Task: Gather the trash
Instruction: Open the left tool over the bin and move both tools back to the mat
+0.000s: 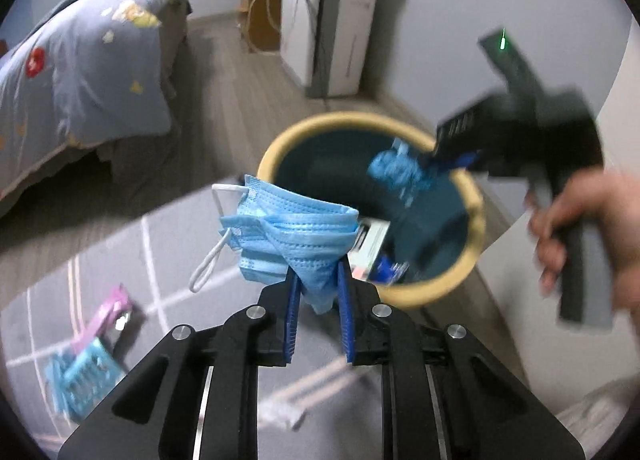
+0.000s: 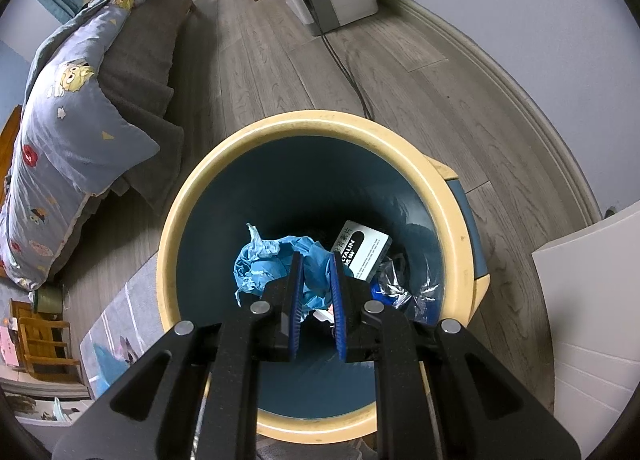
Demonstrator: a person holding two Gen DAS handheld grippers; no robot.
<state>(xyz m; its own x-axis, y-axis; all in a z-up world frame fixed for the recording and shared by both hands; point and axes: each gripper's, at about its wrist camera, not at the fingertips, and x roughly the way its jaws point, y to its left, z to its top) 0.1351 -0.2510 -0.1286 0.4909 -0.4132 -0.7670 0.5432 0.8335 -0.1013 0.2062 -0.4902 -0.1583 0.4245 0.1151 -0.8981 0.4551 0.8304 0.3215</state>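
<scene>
1. The left gripper [image 1: 318, 300] has its jaws clamped on a blue face mask [image 1: 288, 236], just short of the bin [image 1: 476, 219].
2. The right gripper [image 2: 316, 292] hangs over the bin mouth, jaws pinching crumpled blue paper [image 2: 272, 264].
3. Best to let the paper drop first, then bring the mask over the rim before letting go.
4. The bin's bottom is dark; the left view is blurred.

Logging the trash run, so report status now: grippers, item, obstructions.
Left gripper shut on blue face mask, near the bin rim. Right gripper over the bin mouth; blue crumpled paper between its fingers, grip unclear. Nothing blocks the opening.
</scene>
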